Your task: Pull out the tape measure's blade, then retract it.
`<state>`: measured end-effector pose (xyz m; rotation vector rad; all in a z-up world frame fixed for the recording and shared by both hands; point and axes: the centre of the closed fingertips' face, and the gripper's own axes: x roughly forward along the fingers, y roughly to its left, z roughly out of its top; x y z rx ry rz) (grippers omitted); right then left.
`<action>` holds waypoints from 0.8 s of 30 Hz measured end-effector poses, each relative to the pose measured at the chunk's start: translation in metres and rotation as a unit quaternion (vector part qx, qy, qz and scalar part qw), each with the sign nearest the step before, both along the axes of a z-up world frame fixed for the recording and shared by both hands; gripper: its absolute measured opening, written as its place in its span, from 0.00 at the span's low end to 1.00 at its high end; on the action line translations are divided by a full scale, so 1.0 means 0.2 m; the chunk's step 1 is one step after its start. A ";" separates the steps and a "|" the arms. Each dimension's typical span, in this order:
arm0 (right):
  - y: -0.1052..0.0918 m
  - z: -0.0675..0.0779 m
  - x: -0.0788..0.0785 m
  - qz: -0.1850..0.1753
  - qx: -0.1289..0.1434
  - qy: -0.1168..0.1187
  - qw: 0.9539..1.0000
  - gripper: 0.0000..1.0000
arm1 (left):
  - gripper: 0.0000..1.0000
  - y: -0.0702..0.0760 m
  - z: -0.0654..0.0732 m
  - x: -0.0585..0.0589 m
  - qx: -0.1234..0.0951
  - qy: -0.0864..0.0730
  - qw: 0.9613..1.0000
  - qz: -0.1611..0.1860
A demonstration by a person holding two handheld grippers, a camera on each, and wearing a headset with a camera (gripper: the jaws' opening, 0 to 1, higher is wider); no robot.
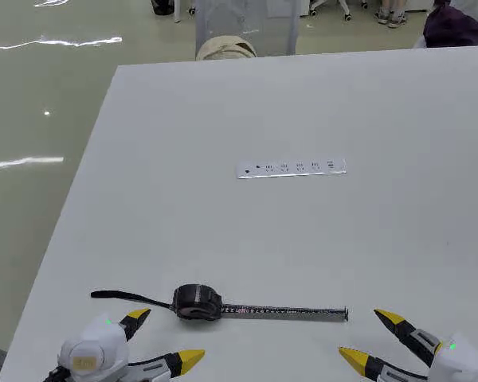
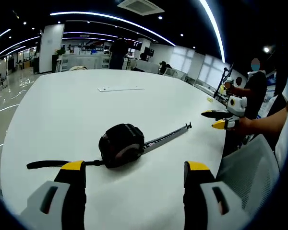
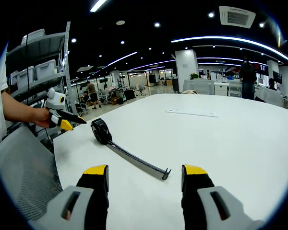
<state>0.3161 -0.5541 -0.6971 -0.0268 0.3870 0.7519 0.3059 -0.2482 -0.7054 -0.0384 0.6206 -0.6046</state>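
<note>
Tape measure [image 1: 197, 302] lies near the surface's [image 1: 223, 119] near edge, toward the left corner. Blade [image 1: 287, 312] is drawn out flat along that edge, hook end pointing right. Black strap [image 1: 119, 297] trails from the case toward the left edge.

Left hand-held gripper [image 1: 166, 336] sits just short of the case, jaws apart, holding nothing. Right hand-held gripper [image 1: 368, 336] faces the hook end, jaws apart too, not touching it. Layout suits a two-sided job: one side for the case, the other for the blade tip.

Blade is out with nothing gripping it, so pull-out looks done, retract not yet. Power strip [image 1: 291, 168] lies mid-surface, well apart.

Blade carries scale marks, too small to read. No brand legible on the case.
</note>
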 end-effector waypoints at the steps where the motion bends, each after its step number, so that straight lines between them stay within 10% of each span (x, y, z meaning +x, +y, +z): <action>1: 0.00 0.02 -0.01 -0.002 0.005 -0.002 1.000 0.62 | 0.83 0.00 0.01 0.00 -0.002 -0.001 1.000 0.004; 24: 0.02 0.12 -0.08 -0.039 0.019 -0.045 0.998 0.65 | 0.86 0.02 0.07 -0.07 -0.009 -0.032 0.999 0.033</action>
